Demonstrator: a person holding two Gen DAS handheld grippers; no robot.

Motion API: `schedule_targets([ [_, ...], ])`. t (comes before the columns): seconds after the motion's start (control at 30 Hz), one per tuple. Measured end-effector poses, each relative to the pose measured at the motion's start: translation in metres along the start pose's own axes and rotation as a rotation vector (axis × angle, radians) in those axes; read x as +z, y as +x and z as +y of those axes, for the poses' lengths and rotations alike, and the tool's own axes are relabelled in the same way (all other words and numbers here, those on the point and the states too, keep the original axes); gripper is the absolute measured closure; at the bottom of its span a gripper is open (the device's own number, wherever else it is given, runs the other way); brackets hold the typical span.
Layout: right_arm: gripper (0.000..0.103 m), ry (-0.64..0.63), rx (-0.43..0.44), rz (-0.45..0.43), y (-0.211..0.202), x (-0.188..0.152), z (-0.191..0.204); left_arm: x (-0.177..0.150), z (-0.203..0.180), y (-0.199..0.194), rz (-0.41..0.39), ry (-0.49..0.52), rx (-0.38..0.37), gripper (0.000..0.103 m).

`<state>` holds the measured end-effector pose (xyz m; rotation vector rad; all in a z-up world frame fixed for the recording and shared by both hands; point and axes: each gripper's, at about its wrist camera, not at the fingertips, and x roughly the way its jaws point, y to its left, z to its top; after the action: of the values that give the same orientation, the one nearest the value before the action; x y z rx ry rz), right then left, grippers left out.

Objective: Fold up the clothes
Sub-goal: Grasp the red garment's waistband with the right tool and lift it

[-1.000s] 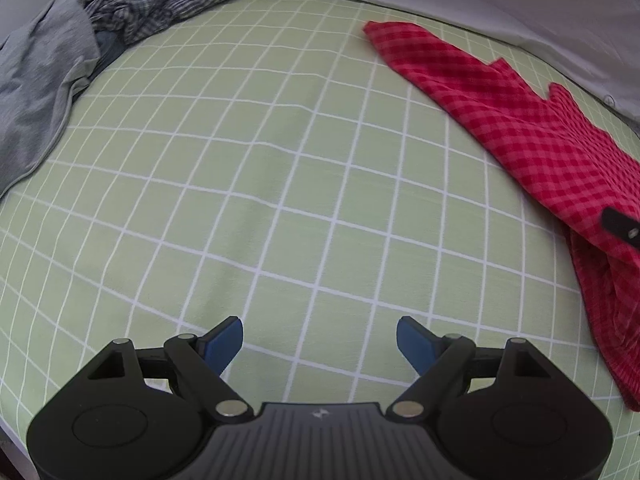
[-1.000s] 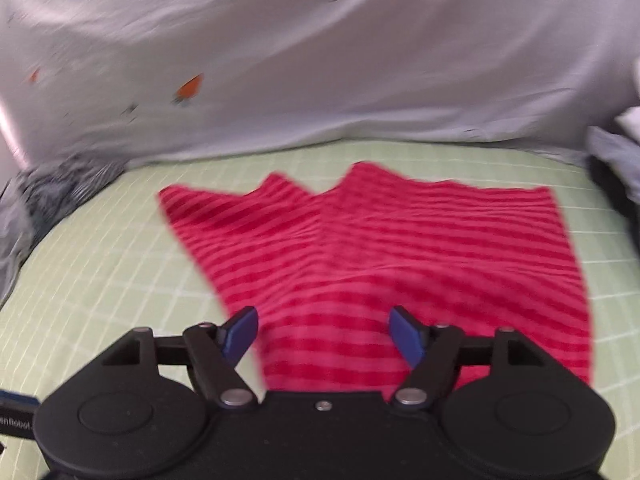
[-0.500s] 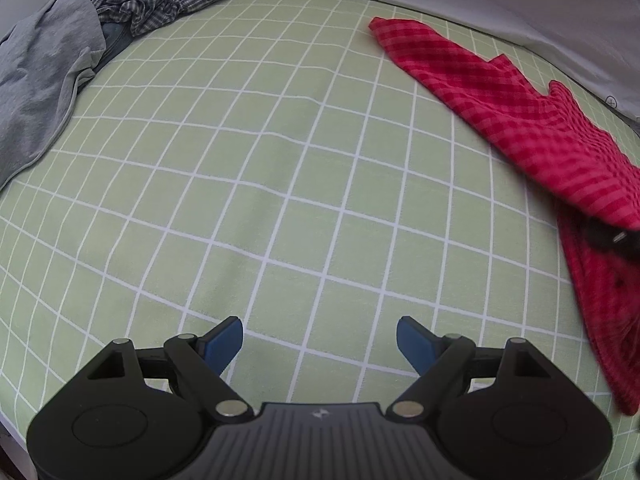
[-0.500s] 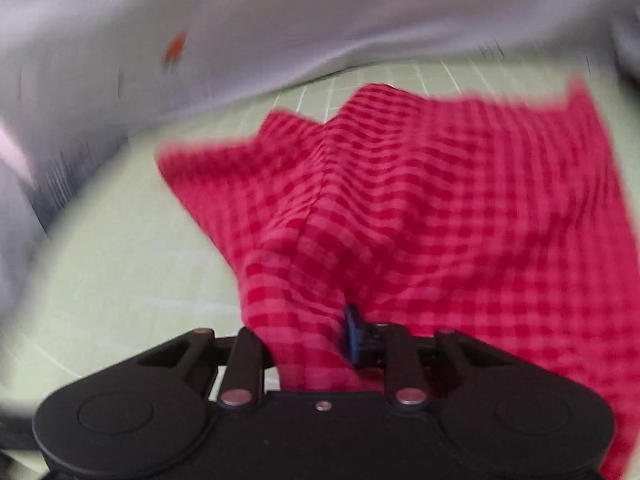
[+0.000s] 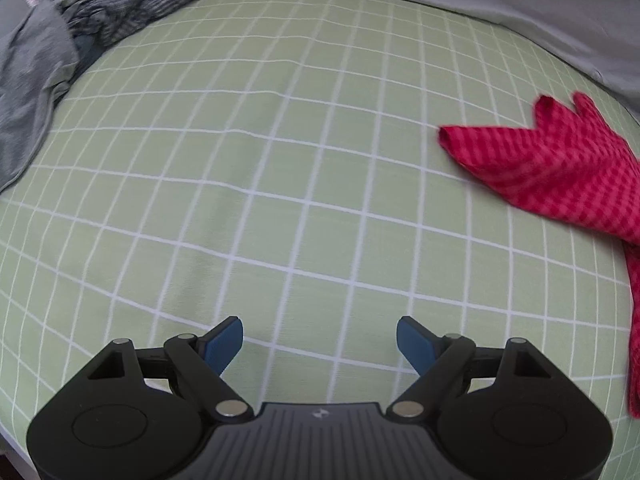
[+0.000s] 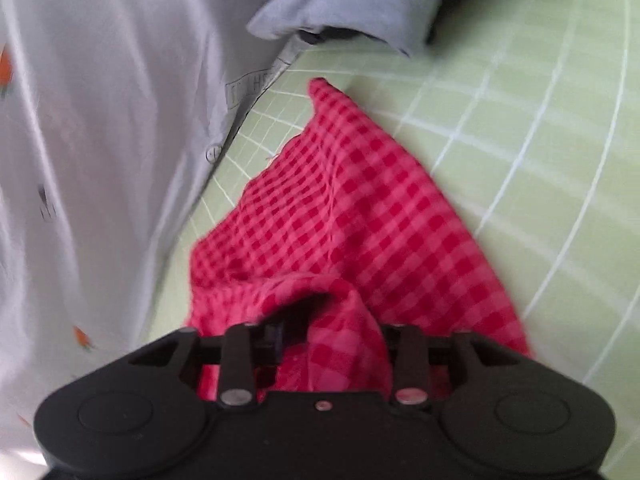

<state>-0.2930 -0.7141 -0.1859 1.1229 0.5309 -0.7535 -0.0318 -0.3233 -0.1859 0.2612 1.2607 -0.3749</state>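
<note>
While right gripper [image 6: 320,332] pinches red checked cloth [image 6: 360,208] | left gripper [image 5: 320,340] fingers spread, over green grid sheet [image 5: 280,160]

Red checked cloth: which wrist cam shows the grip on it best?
Right wrist. The red checked cloth fills mid-frame and bunches over the shut right gripper, though slightly blurred. The left wrist view shows only its far part at the right edge, grip unseen; the left gripper is open.
</note>
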Motion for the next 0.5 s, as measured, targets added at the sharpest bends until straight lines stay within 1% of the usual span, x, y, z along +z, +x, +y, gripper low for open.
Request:
schedule_targets([
  [0.03,0.050,-0.054,-0.031,-0.001,0.000,-0.003,0.007,0.000,-0.004,0.000,0.002,0.013,-0.005,0.018],
  [0.13,0.047,-0.274,-0.117,-0.024,0.000,-0.020,0.038,-0.001,-0.013,-0.002,-0.001,0.049,-0.018,0.018],
  [0.2,0.037,-0.452,-0.165,-0.065,-0.003,-0.034,0.063,-0.001,-0.016,-0.004,-0.004,0.062,-0.020,0.018],
  [0.23,0.034,-0.542,-0.180,-0.089,-0.003,-0.040,0.074,-0.001,-0.015,-0.004,-0.004,0.059,-0.018,0.018],
  [0.3,0.024,-0.719,-0.223,-0.143,0.003,-0.049,0.095,-0.002,-0.014,-0.003,-0.003,0.054,-0.015,0.018],
  [0.37,0.021,-0.874,-0.277,-0.188,0.008,-0.063,0.111,-0.003,-0.012,-0.003,-0.002,0.045,-0.012,0.018],
  [0.43,0.021,-0.973,-0.310,-0.213,0.012,-0.070,0.121,-0.003,-0.009,-0.003,-0.001,0.036,-0.011,0.018],
  [0.5,0.019,-1.055,-0.323,-0.225,0.018,-0.075,0.127,-0.004,-0.007,-0.003,-0.001,0.029,-0.010,0.018],
])
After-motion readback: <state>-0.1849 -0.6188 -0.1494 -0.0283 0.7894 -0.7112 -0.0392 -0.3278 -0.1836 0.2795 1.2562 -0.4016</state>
